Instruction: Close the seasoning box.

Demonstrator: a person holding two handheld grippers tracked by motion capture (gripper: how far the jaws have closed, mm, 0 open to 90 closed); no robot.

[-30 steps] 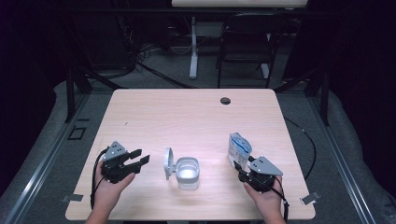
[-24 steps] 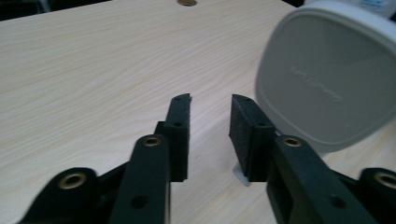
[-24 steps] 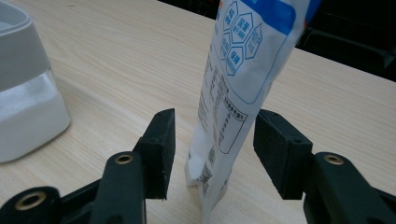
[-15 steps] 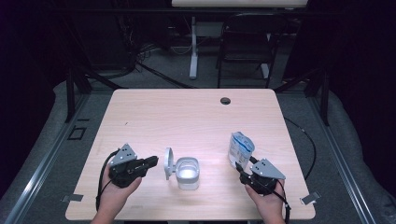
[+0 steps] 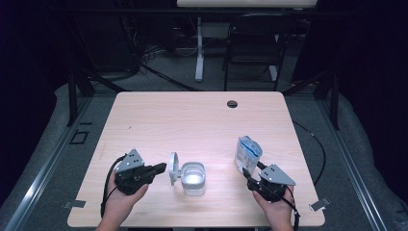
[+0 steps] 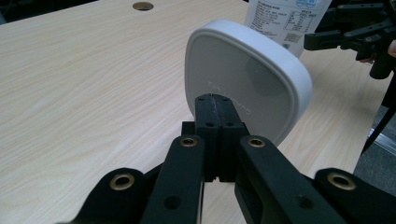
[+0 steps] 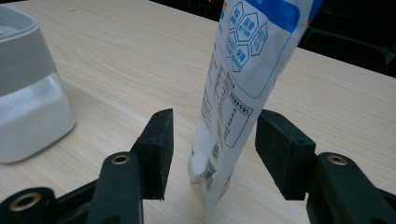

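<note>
The left gripper [image 5: 161, 168] has its black jaws pressed together (nothing between them), the tips just before the upright white rounded plastic lid [image 6: 247, 79] hinged beside the clear white-rimmed container [image 5: 193, 178]. The right gripper [image 7: 212, 149] stands spread, its jaws either side of the upright white-and-blue printed pouch [image 7: 247, 70], pads apart from it. Farther off on the pale wooden table [image 5: 192, 120] lies a dark round grommet hole [image 5: 232, 103].

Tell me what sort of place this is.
Probably a lab or recording studio, not a home: a bare wooden table with a cable hole, black curtains around it, loose cables on the floor, and an empty folding chair behind.
</note>
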